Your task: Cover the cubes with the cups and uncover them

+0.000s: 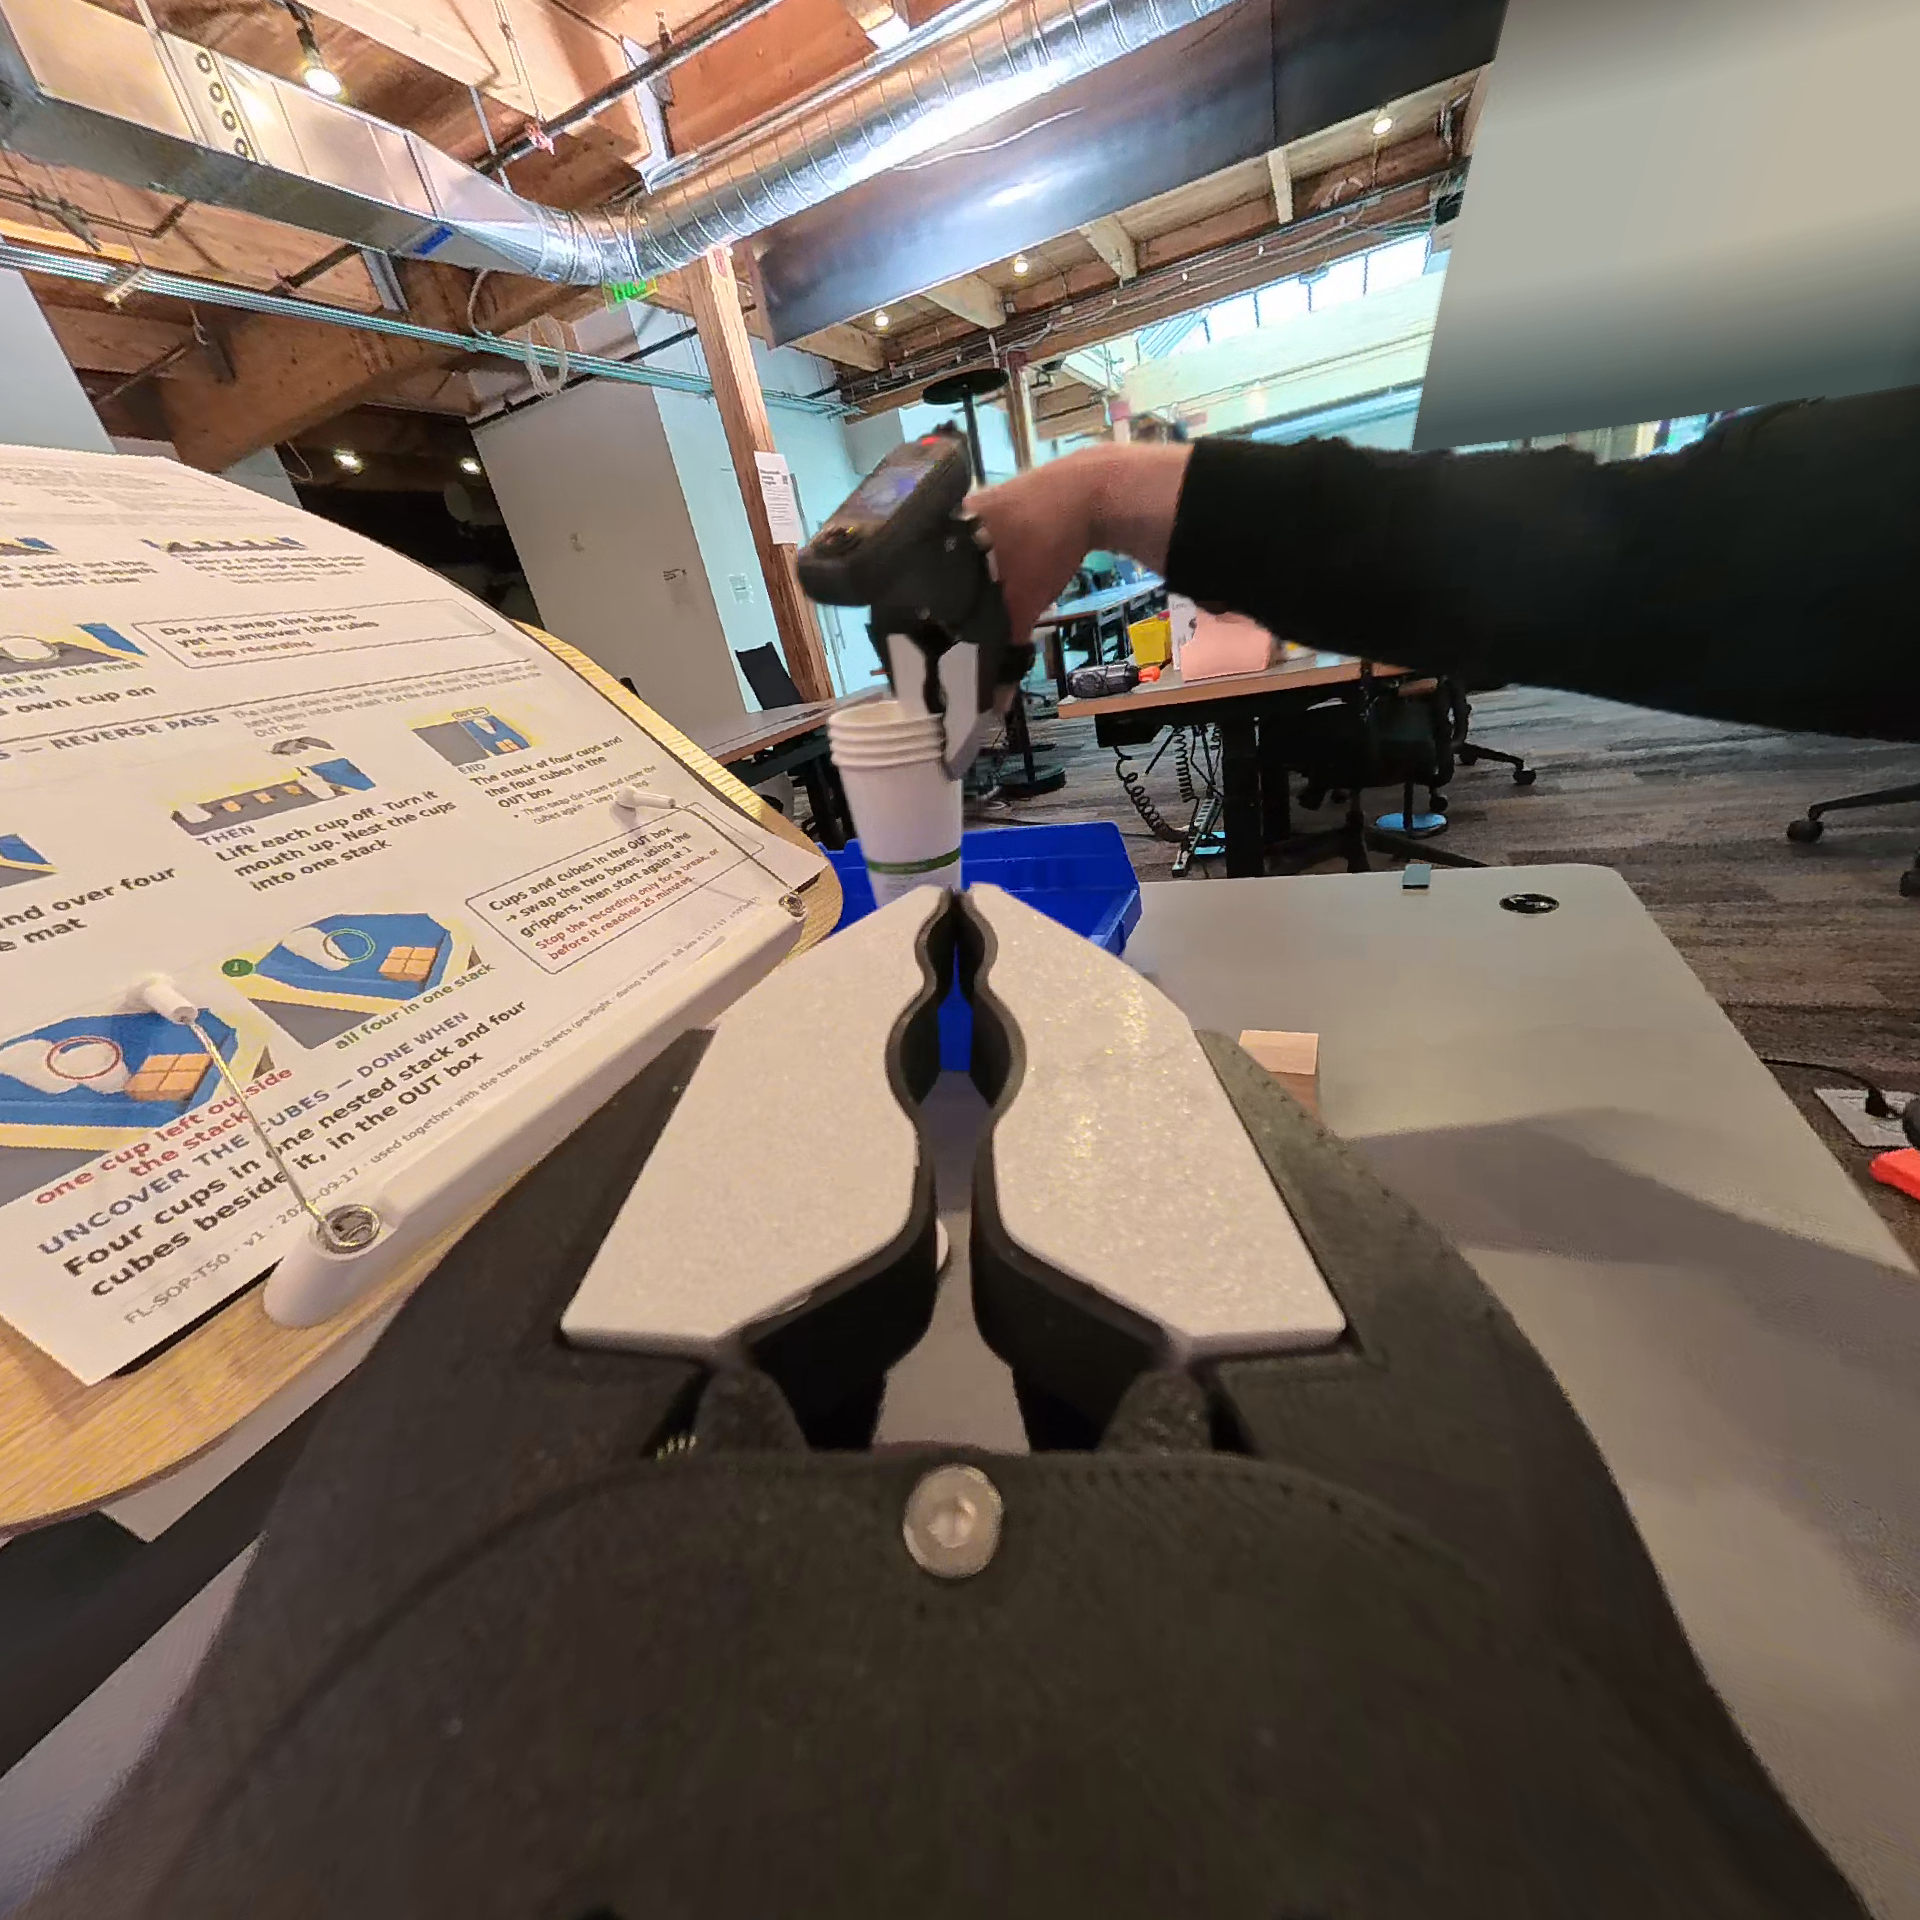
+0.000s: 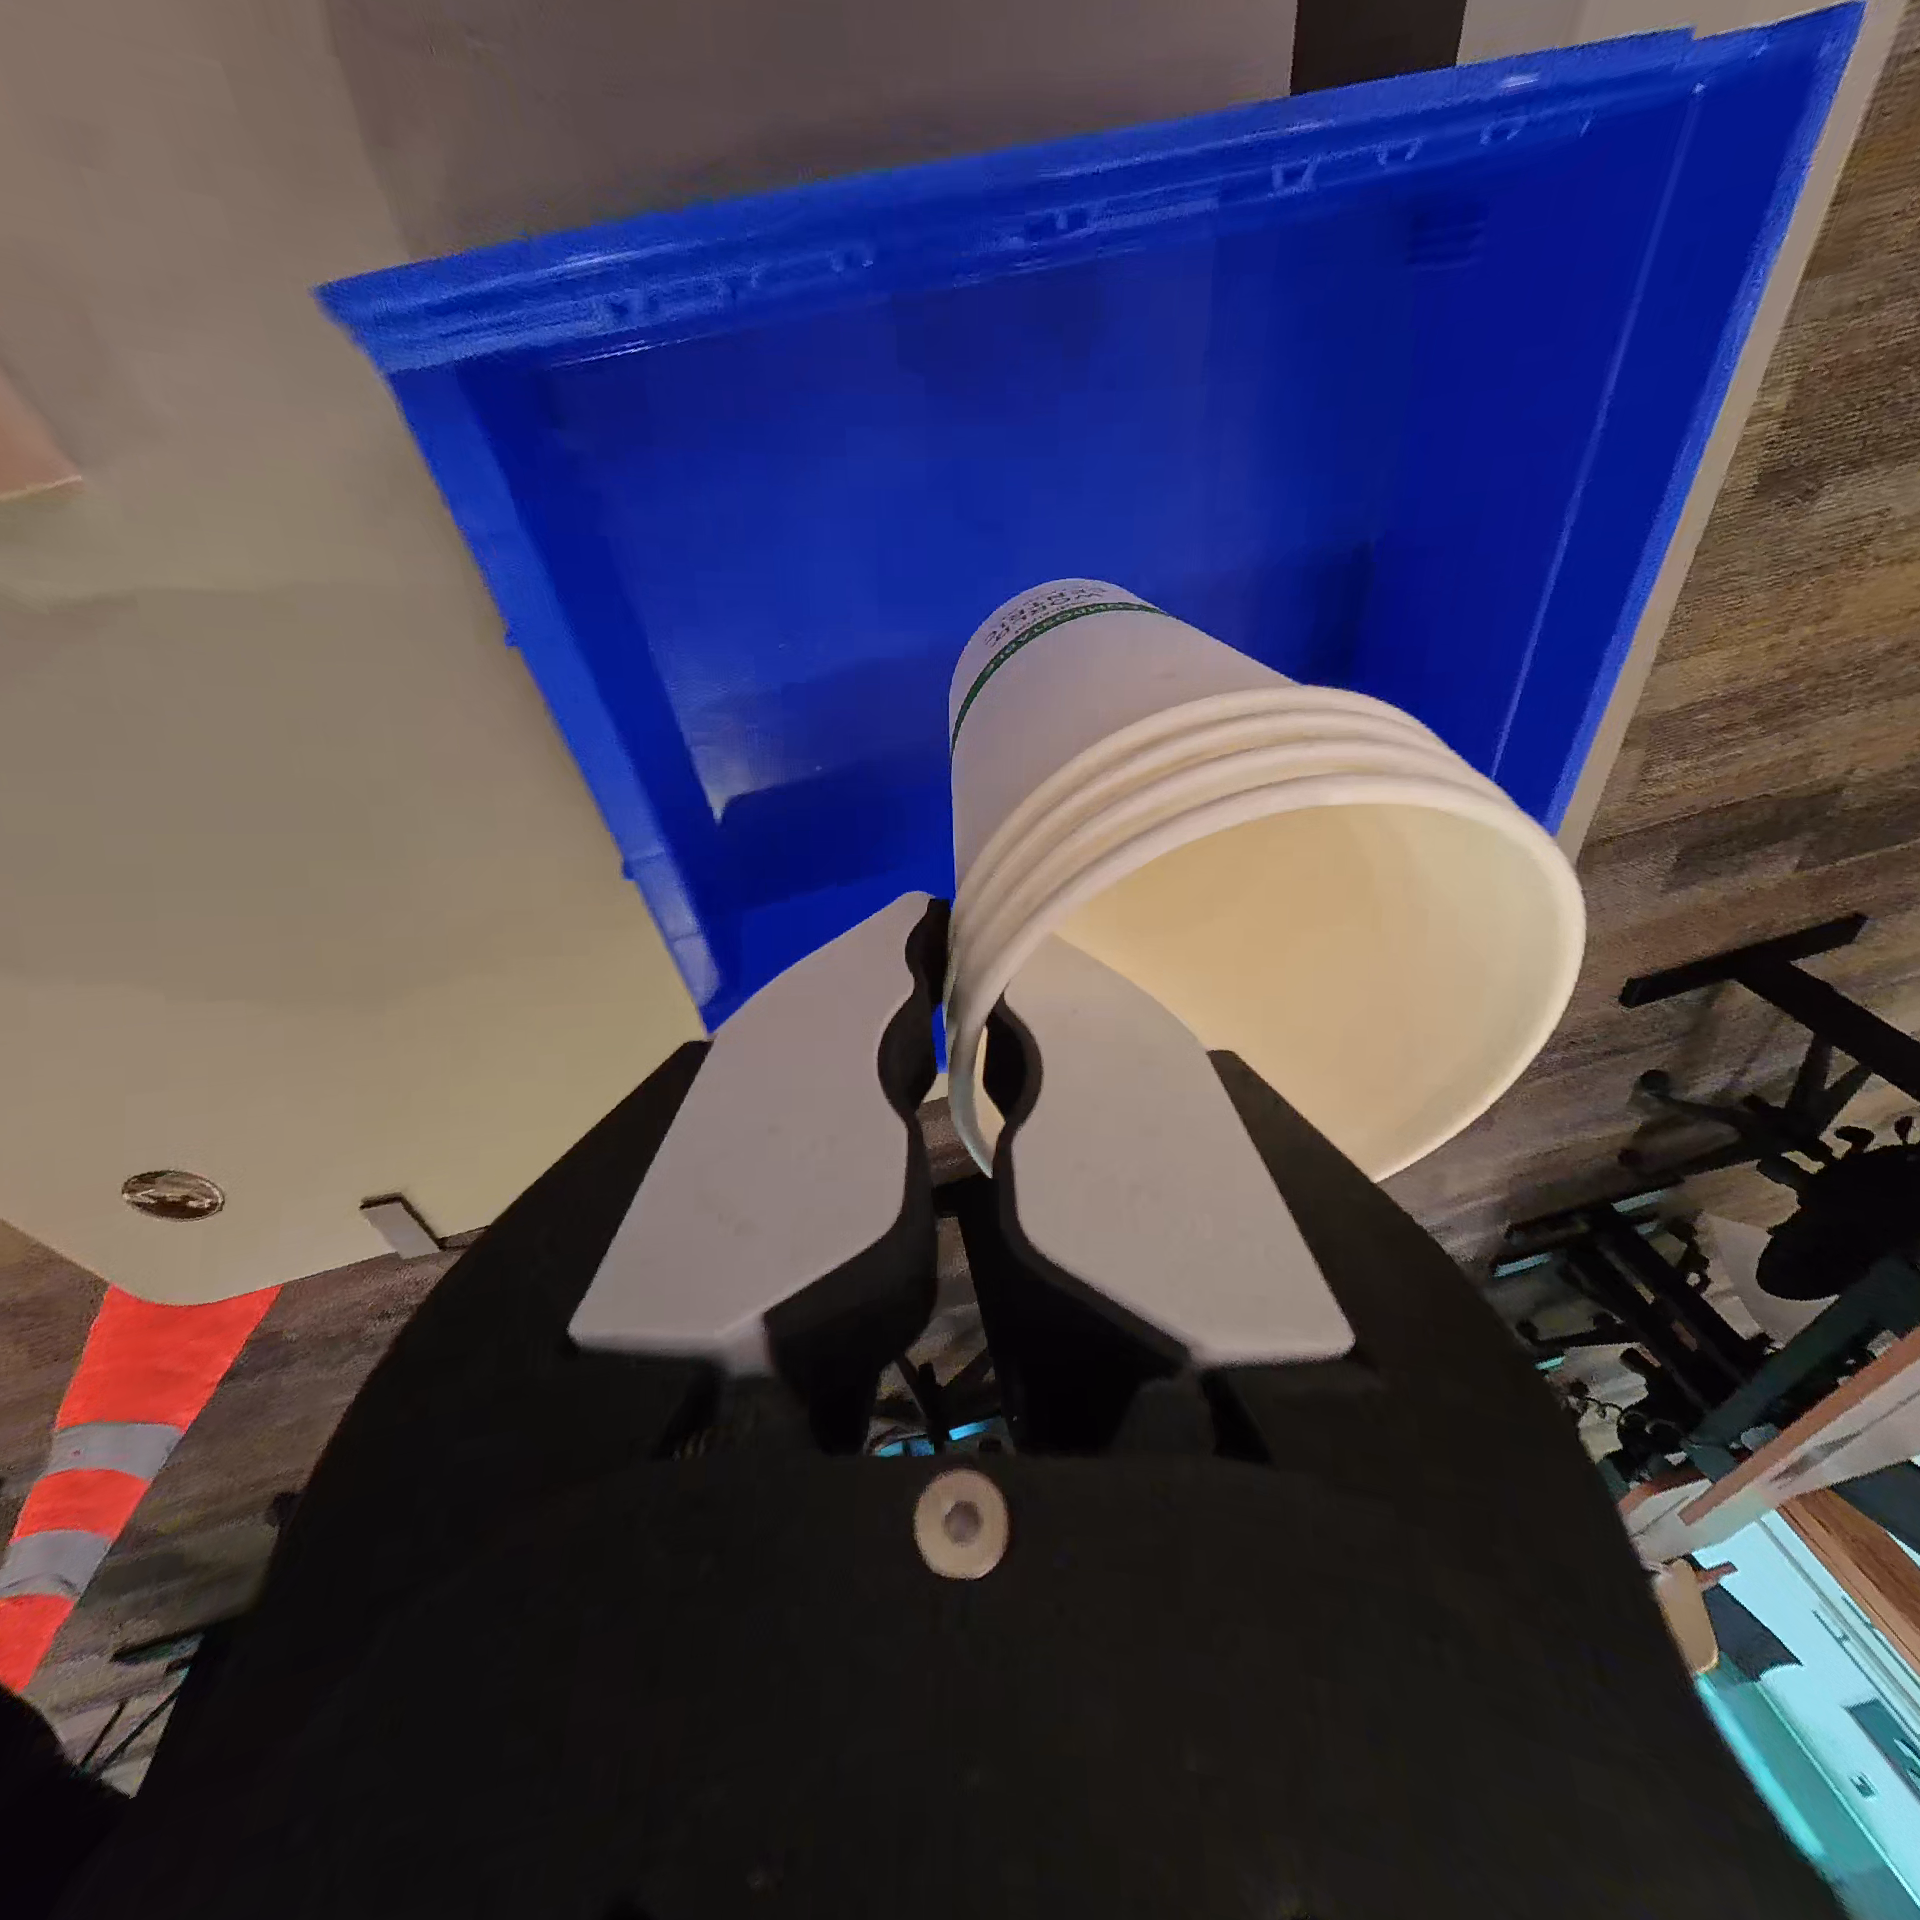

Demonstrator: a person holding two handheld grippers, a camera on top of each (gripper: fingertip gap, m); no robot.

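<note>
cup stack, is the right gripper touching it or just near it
Touching. The right wrist view shows the right gripper shut on the rim of the cup stack, one finger outside and one inside the wall, above the blue bin.

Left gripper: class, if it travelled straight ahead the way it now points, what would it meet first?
Probably the blue bin, whose wall sits just past the shut left gripper. The cup stack, held by the right gripper, rises right behind the fingertips, so depth is unclear and it might come first.
</note>
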